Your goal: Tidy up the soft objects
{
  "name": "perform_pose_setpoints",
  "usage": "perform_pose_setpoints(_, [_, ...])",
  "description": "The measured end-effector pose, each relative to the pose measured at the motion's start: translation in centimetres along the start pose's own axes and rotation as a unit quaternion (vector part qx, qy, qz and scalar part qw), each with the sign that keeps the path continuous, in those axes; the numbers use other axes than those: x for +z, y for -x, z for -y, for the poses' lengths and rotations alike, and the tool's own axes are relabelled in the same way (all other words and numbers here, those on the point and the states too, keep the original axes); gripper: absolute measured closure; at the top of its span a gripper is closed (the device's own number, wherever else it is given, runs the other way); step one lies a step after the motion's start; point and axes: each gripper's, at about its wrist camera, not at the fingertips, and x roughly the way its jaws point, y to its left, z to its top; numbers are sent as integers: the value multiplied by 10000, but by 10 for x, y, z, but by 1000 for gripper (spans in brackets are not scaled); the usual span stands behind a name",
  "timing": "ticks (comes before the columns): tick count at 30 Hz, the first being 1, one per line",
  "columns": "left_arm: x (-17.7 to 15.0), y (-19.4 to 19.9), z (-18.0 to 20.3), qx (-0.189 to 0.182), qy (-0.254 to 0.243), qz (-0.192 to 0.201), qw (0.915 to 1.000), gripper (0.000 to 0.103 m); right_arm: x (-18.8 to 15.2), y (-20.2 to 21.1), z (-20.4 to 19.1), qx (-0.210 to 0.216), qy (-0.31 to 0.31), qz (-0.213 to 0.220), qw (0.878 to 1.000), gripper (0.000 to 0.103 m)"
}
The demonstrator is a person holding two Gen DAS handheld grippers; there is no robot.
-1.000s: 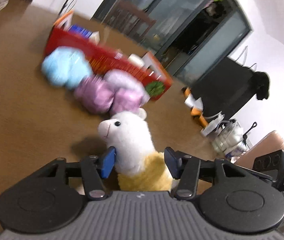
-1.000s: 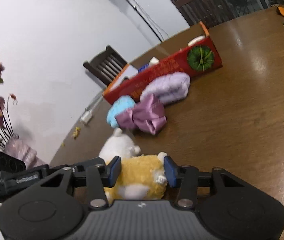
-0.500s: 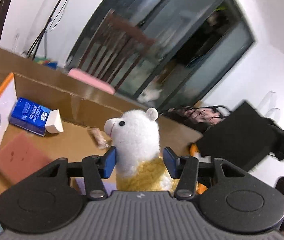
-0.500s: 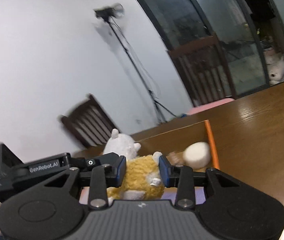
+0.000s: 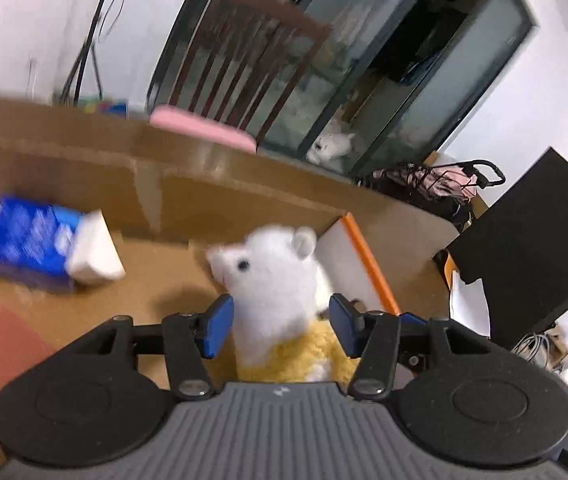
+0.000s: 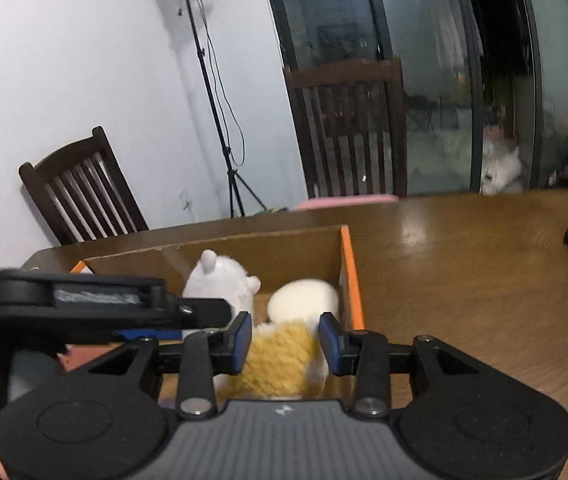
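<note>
A brown wooden desk (image 6: 464, 264) fills the foreground. Beyond its far edge stands a dark slatted chair (image 6: 350, 128) with a pink cushion (image 5: 204, 130); a second slatted chair (image 6: 80, 196) sits against the white wall at left. A black light stand (image 6: 214, 96) with trailing cables rises between them. Behind, dark-framed glass doors (image 6: 436, 72) reflect the room, with a white fluffy shape (image 6: 502, 170) low at the glass. A folded stroller (image 5: 440, 182) and a black panel (image 5: 540, 256) stand to the right.
</note>
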Motion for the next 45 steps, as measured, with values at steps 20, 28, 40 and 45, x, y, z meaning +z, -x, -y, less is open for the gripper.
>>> perform_pose_setpoints(20, [-53, 201, 28, 1076, -1260, 1134, 9796, 30, 15, 149, -1, 351, 421, 802, 9953, 46])
perform_pose_setpoints(28, [-159, 256, 55, 1099, -1831, 1604, 9637, 22, -52, 209, -23, 781, 857, 884, 9893, 36])
perform_pose_setpoints(40, [-281, 318, 35, 894, -1434, 1923, 9667, 4, -166, 281, -47, 1299, 1083, 1119, 9792, 12])
perform_pose_setpoints(45, [-282, 316, 22, 1084, -1246, 1826, 9692, 4, -182, 279, -54, 1392, 1223, 915, 9784, 12])
